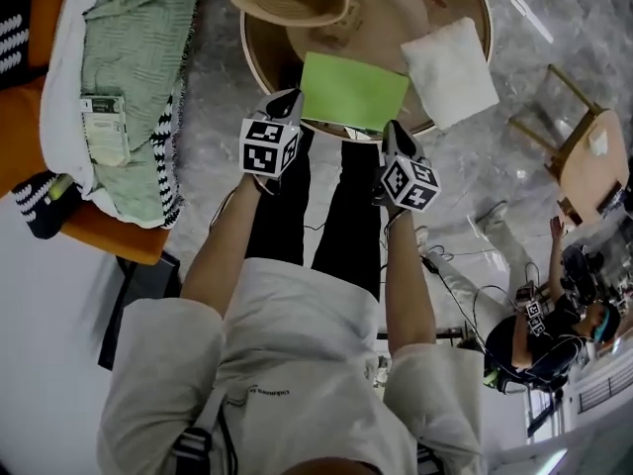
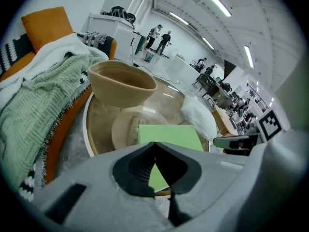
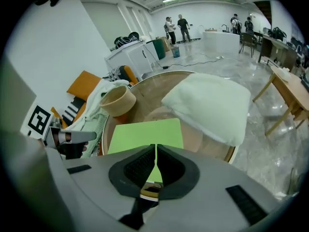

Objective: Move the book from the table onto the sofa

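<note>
Left tongs (image 2: 154, 144) and right tongs (image 3: 156, 146), both closed, empty, near the green book (image 1: 354, 92).

No word or number can be read here. The shirt (image 1: 297, 334) carries one small line of print, too small to make out. A small packet (image 1: 105, 127) on the blanket (image 1: 129, 47) seems to bear print, also illegible. The left cube (image 1: 269, 144) and the right cube (image 1: 410, 183) show only square markers.
</note>
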A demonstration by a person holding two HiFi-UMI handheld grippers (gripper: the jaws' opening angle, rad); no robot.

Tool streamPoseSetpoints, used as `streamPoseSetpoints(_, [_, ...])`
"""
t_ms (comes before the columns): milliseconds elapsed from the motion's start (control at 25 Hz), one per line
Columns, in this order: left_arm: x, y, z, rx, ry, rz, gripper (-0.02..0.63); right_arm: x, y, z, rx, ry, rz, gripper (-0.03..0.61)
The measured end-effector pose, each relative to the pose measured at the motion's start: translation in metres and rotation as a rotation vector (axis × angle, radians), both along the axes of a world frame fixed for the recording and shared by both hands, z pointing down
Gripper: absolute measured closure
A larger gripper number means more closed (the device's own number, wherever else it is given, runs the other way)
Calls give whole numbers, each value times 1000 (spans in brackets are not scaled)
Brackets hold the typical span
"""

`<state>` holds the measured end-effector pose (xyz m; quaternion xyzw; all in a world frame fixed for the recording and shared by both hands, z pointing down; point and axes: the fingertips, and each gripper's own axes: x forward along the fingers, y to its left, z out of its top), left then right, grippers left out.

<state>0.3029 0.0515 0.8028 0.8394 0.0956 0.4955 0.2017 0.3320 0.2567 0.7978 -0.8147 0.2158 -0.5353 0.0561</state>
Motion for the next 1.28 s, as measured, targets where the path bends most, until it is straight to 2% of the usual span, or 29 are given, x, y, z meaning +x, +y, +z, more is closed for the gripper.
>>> streamPoseSetpoints(120, [-1, 4, 10, -33, -5, -46, 603, -9, -11, 5, 17, 5, 9, 571])
streamPoseSetpoints(320, [-1, 2, 36, -10, -24, -55, 593, -10, -3, 23, 18, 19, 33, 565])
streamPoseSetpoints(360, [-1, 2, 41, -11, -32, -51, 567, -8, 1, 27, 17, 13, 46, 525])
streamPoseSetpoints(400, [0, 2, 46, -11, -40, -44, 549, -7, 3, 31, 17, 4, 58, 447])
streamPoseSetpoints(560, [3, 5, 56, 15, -46, -7, 486, -3, 10, 39, 23, 4, 65, 406])
streamPoseSetpoints(680, [5, 13, 60, 2, -44, -8, 429, -1, 17, 46, 37, 1, 61, 362])
streamPoseSetpoints(840, [10, 17, 68, -11, -45, -20, 396, 8, 17, 54, 73, 23, 42, 353])
streamPoseSetpoints(960, [12, 26, 72, -36, -29, -4, 393, 11, 18, 59, 90, 37, 21, 353])
streamPoseSetpoints(1080, [10, 25, 73, -27, -23, 15, 393, 10, 14, 65, 109, 32, 22, 353])
streamPoseSetpoints(1280, [5, 29, 74, -15, -62, 31, 393, 11, 15, 66, 79, 15, -5, 353])
